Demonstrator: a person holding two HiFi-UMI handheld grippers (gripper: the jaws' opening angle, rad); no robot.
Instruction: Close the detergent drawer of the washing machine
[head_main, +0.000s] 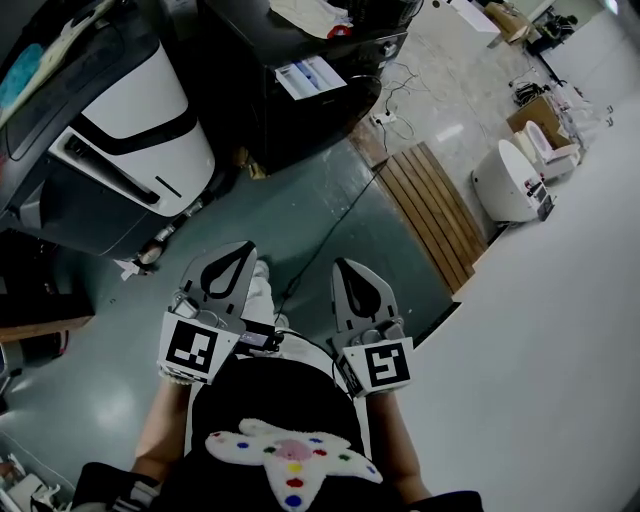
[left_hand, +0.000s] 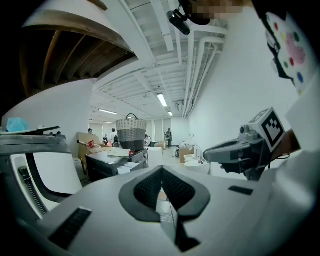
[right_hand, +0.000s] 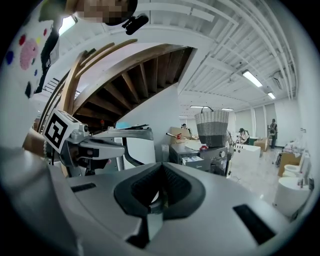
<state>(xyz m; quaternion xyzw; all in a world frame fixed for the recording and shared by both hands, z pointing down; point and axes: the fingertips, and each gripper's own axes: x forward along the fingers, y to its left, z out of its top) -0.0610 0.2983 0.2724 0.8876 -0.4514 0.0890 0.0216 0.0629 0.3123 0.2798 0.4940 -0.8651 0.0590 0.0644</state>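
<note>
Dark shirt with a white spotted patch (head_main: 285, 455) sits nearest. Just beyond it are both tools, side by side and level.

- Left gripper (head_main: 243, 248): jaws pressed together, nothing between them.
- Right gripper (head_main: 346, 266): the same, shut and empty.
- Washing machine (head_main: 300, 115): dark body, well ahead of both tips, with a basket (right_hand: 214, 129) on top.
- Detergent drawer (right_hand: 193, 161): I take the pale panel jutting from the machine's front to be this (too small to be sure). It lies ahead and a little right of the right gripper's jaw line, and ahead-left of the left gripper's.
- Step in hand, as I judge it: the approach, with no contact yet.

To do it well, keep the jaws shut and use one blunt tip as a pusher. Meet the drawer face at its middle and press straight along its slide. Mind the cable (head_main: 330, 225) on the floor ahead of the grippers.
</note>
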